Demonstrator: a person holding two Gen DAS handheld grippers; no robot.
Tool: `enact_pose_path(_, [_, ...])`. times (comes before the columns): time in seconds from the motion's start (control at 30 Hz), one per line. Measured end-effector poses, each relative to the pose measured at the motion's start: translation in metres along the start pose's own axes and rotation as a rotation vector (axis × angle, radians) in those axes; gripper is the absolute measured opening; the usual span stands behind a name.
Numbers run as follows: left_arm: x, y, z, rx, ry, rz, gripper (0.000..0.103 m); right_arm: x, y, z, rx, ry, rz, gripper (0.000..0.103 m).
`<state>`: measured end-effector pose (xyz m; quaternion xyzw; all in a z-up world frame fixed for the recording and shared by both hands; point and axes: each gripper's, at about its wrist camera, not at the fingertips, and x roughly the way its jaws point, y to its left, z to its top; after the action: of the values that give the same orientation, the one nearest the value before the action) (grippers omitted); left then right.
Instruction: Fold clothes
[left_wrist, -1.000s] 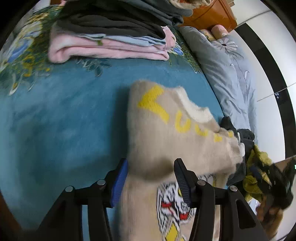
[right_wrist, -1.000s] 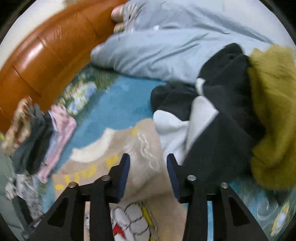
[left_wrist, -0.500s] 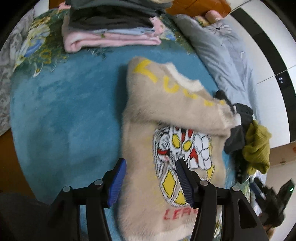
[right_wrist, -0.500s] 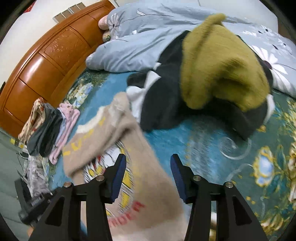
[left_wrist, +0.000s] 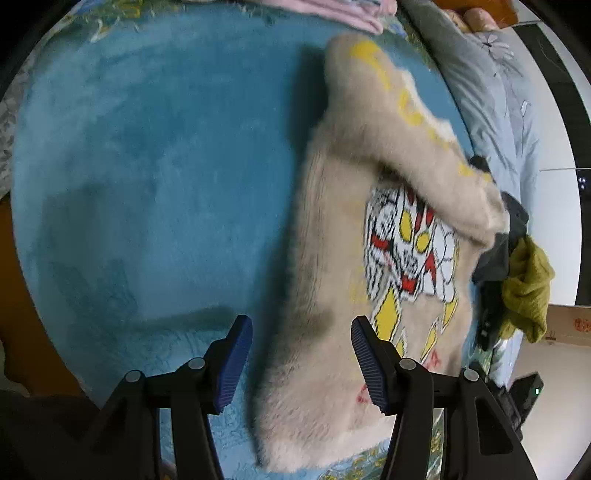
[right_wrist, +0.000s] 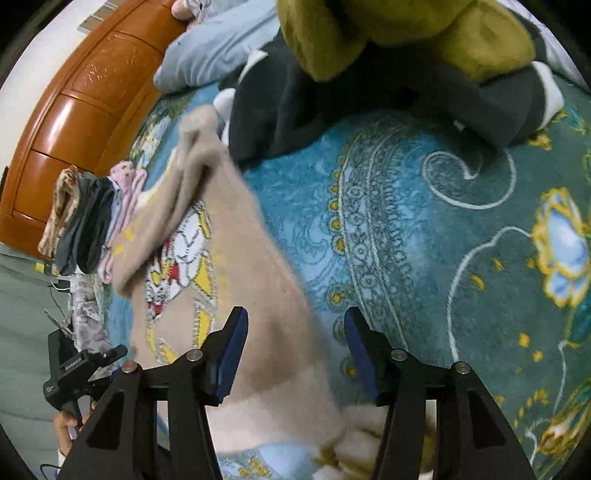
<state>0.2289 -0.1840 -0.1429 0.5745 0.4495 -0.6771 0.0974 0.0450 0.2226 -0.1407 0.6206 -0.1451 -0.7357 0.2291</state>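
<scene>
A fuzzy beige sweater with a cartoon print and yellow letters lies on the blue patterned blanket, its top part with a sleeve folded down over the chest. My left gripper is open, its jaws on either side of the sweater's left edge near the hem. In the right wrist view the sweater lies at the left, and my right gripper is open over its right hem edge. Neither gripper holds cloth.
A stack of folded clothes sits at the far end by the wooden headboard. A pile of unfolded olive and dark clothes lies to the right. A grey-blue quilt runs along the far side.
Both grippers have let go of the sweater's top part, which now lies folded over the chest. Both have drawn back toward the hem and are wider open.
</scene>
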Motion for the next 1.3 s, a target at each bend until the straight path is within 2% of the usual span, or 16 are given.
enact_pose_path(0.2, [0.017, -0.002, -0.011, 0.013, 0.092, -0.037, 0.060, 0.021, -0.005, 0.009, 0.022, 0.028, 0.027, 0.055])
enact_pose_path(0.33, [0.019, -0.003, -0.017, 0.037, 0.126, -0.060, 0.059, 0.029, -0.006, 0.013, 0.023, 0.047, 0.054, 0.056])
enact_pose_path(0.47, [0.023, -0.002, -0.022, 0.042, 0.172, -0.076, 0.058, 0.032, -0.007, 0.001, 0.013, 0.102, 0.114, 0.056])
enact_pose_path(0.57, [0.030, 0.002, -0.028, 0.035, 0.234, -0.055, 0.058, 0.034, -0.007, -0.009, 0.007, 0.144, 0.160, 0.056])
enact_pose_path(0.67, [0.035, -0.004, -0.036, 0.056, 0.278, -0.029, 0.058, 0.036, -0.008, -0.018, 0.000, 0.187, 0.206, 0.047])
enact_pose_path(0.7, [0.034, -0.006, -0.038, 0.069, 0.280, -0.025, 0.057, 0.037, -0.008, -0.022, -0.002, 0.201, 0.222, 0.044])
enact_pose_path(0.73, [0.033, -0.009, -0.040, 0.078, 0.276, -0.026, 0.049, 0.038, -0.008, -0.025, -0.004, 0.215, 0.237, 0.041])
enact_pose_path(0.77, [0.030, -0.010, -0.040, 0.079, 0.269, -0.038, 0.037, 0.039, -0.008, -0.028, 0.007, 0.225, 0.224, 0.033])
enact_pose_path(0.8, [0.027, -0.011, -0.041, 0.075, 0.262, -0.053, 0.032, 0.040, -0.007, -0.028, 0.022, 0.224, 0.201, 0.024])
enact_pose_path(0.83, [0.025, -0.012, -0.041, 0.073, 0.253, -0.062, 0.025, 0.040, -0.005, -0.027, 0.042, 0.221, 0.190, 0.021])
enact_pose_path(0.87, [0.020, -0.014, -0.040, 0.078, 0.237, -0.065, 0.021, 0.039, -0.004, -0.025, 0.067, 0.214, 0.191, 0.013])
enact_pose_path(0.97, [0.001, -0.020, -0.039, 0.093, 0.176, -0.128, 0.019, 0.026, 0.013, -0.017, 0.070, 0.180, 0.216, 0.010])
enact_pose_path(1.07, [-0.029, -0.025, -0.043, 0.103, 0.105, -0.219, 0.019, -0.008, 0.036, -0.006, 0.020, 0.111, 0.312, 0.010])
enact_pose_path(1.13, [-0.049, -0.030, -0.050, 0.127, 0.081, -0.261, 0.018, -0.029, 0.048, -0.003, -0.023, 0.088, 0.330, 0.009])
enact_pose_path(1.2, [-0.067, -0.036, -0.062, 0.167, 0.085, -0.290, 0.018, -0.048, 0.057, -0.005, -0.075, 0.104, 0.308, 0.009])
enact_pose_path(1.3, [-0.088, -0.048, -0.088, 0.249, 0.148, -0.352, 0.018, -0.081, 0.060, -0.018, -0.133, 0.143, 0.279, 0.009])
